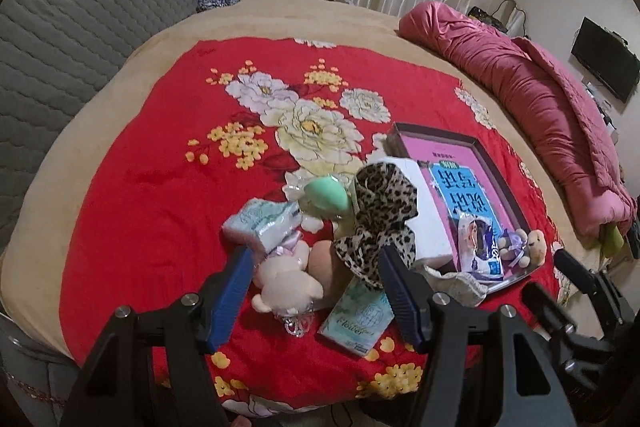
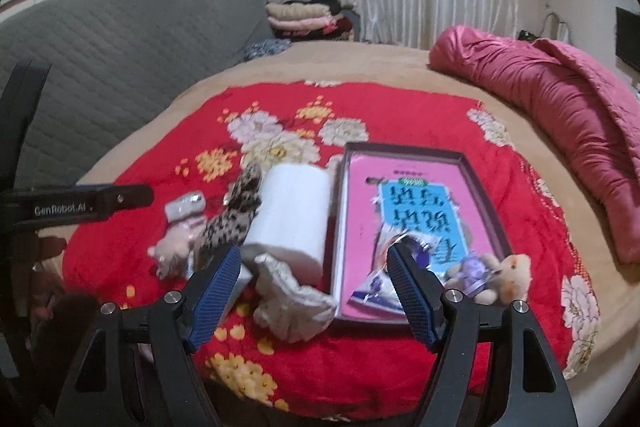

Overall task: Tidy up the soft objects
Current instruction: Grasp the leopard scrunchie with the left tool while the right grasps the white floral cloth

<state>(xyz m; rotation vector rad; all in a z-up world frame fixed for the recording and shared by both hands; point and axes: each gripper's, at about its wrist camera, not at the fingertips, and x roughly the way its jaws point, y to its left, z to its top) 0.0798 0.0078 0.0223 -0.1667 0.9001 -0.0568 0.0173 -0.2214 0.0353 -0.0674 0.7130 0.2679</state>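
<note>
Both grippers hang over the red floral blanket [image 1: 152,187] and both stand wide open — nothing is caught between either pair of blue pads.

The left gripper [image 1: 314,291] hovers above the heap of soft things. Right under its gap lies a pale pink plush bear [image 1: 286,285], face down, with a peach-coloured soft lump [image 1: 322,261] beside it. Next to the right finger a leopard-print scarf [image 1: 380,215] piles up in loose folds, and a mint tissue pack [image 1: 356,315] lies flat in front of it. Further out sit a green egg-shaped sponge [image 1: 324,195] and a light blue tissue pack [image 1: 262,223], touching the bear's far side.

The right gripper [image 2: 314,285] points at a cream knitted piece [image 2: 292,299], crumpled on the blanket just beside the tray. Behind it a white paper roll [image 2: 292,215] lies on its side, against the tray's left wall.

The dark-rimmed tray [image 2: 404,149] holds a pink sheet with a blue printed card [image 2: 420,211], a crinkly purple-and-white packet [image 1: 478,247] and — at the near right corner — a small tan bear in a purple dress [image 2: 494,277].

A rolled pink quilt [image 2: 560,115] stretches along the bed's far right edge.
</note>
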